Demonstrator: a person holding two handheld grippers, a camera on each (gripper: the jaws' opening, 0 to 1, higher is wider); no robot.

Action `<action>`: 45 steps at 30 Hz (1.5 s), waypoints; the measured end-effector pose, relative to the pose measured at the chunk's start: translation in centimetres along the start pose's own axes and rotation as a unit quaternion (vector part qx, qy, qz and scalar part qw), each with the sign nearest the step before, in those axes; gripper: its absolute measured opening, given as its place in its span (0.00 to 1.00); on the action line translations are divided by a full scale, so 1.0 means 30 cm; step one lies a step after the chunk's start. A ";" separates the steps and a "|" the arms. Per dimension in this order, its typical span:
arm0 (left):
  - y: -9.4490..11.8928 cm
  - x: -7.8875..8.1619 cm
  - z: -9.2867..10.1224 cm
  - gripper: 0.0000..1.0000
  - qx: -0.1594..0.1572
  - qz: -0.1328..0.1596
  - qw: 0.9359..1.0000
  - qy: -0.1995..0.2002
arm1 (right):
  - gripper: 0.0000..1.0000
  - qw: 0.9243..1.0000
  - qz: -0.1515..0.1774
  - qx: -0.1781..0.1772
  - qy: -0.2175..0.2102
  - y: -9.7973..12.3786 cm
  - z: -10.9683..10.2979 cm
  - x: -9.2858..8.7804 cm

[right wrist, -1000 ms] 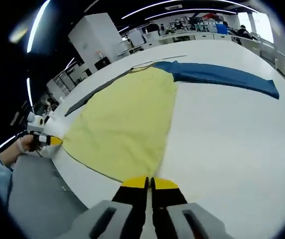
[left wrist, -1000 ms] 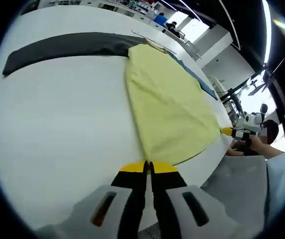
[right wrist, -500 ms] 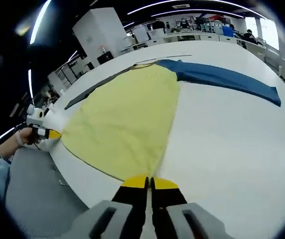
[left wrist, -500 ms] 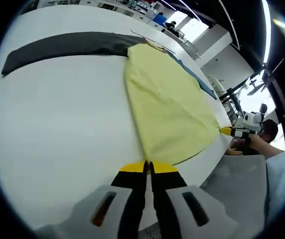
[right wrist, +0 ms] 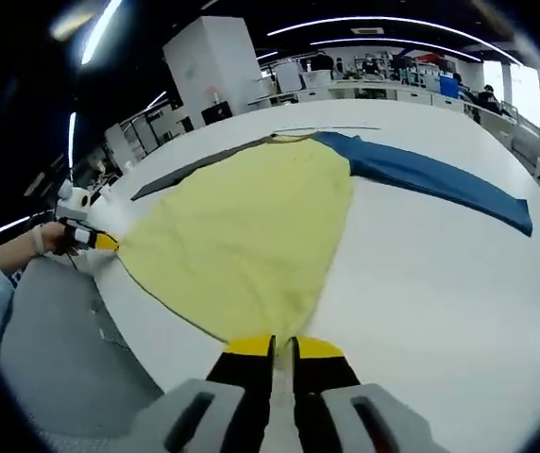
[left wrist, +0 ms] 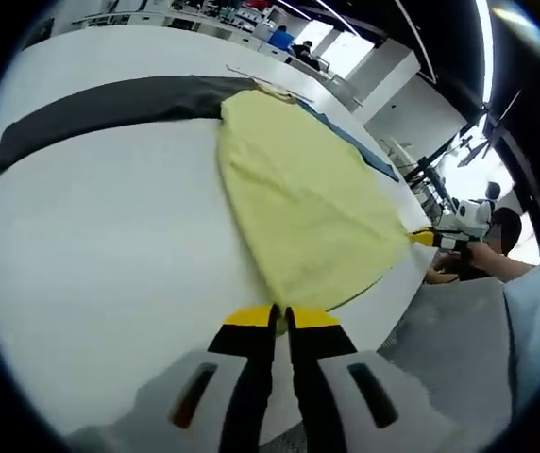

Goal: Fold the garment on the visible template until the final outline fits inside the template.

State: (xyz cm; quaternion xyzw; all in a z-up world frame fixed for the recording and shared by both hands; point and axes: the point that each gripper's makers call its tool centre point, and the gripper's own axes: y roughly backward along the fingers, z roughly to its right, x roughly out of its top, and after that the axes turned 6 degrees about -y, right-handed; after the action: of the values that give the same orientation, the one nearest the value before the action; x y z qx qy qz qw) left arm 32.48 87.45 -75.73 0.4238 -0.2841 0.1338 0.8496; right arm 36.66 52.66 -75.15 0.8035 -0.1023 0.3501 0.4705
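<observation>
A long-sleeved garment lies flat on the white table (left wrist: 91,245), its yellow body (left wrist: 298,198) toward me. Its dark grey sleeve (left wrist: 100,104) stretches left, and its blue sleeve (left wrist: 355,146) runs along the far side. My left gripper (left wrist: 280,316) is shut on one hem corner. My right gripper (left wrist: 430,239), in a hand, holds the opposite corner. In the right gripper view the yellow body (right wrist: 242,236) fans out with the blue sleeve (right wrist: 430,175) to the right. There my right gripper (right wrist: 282,344) pinches the near hem corner, and my left gripper (right wrist: 95,241) is at the far one. A thin dark line follows the hem.
The table's edge runs just under the hem, with grey floor (right wrist: 53,340) beyond it. A person's hand and sleeve (left wrist: 497,269) are at the table edge. Desks and people stand far behind. Bare tabletop (right wrist: 440,283) spreads beside the garment.
Both views have shifted a little with the hands. The hem stays stretched between the two grippers. A thin pale gap now shows between the right jaws.
</observation>
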 end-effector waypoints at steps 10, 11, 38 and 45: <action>0.072 0.108 0.039 0.36 -0.021 0.069 0.994 -0.077 | 0.48 0.999 0.035 -0.016 0.032 0.014 0.045 0.072; 0.079 0.120 0.041 0.40 -0.023 0.078 0.994 -0.079 | 0.52 0.999 0.036 -0.017 0.034 0.016 0.048 0.076; 0.097 0.252 0.049 0.99 -0.018 0.168 0.976 -0.138 | 1.00 0.992 0.071 -0.101 0.027 0.053 0.264 0.164; 0.093 0.289 0.048 0.99 -0.009 0.190 0.971 -0.142 | 0.95 0.982 0.099 -0.159 0.021 0.112 0.401 0.221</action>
State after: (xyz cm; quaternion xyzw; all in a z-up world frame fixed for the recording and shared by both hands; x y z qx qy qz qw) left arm 37.59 87.89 -68.09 0.3693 -0.4784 0.2290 0.7631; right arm 45.48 41.99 -72.22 0.6970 -0.2259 0.3906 0.5573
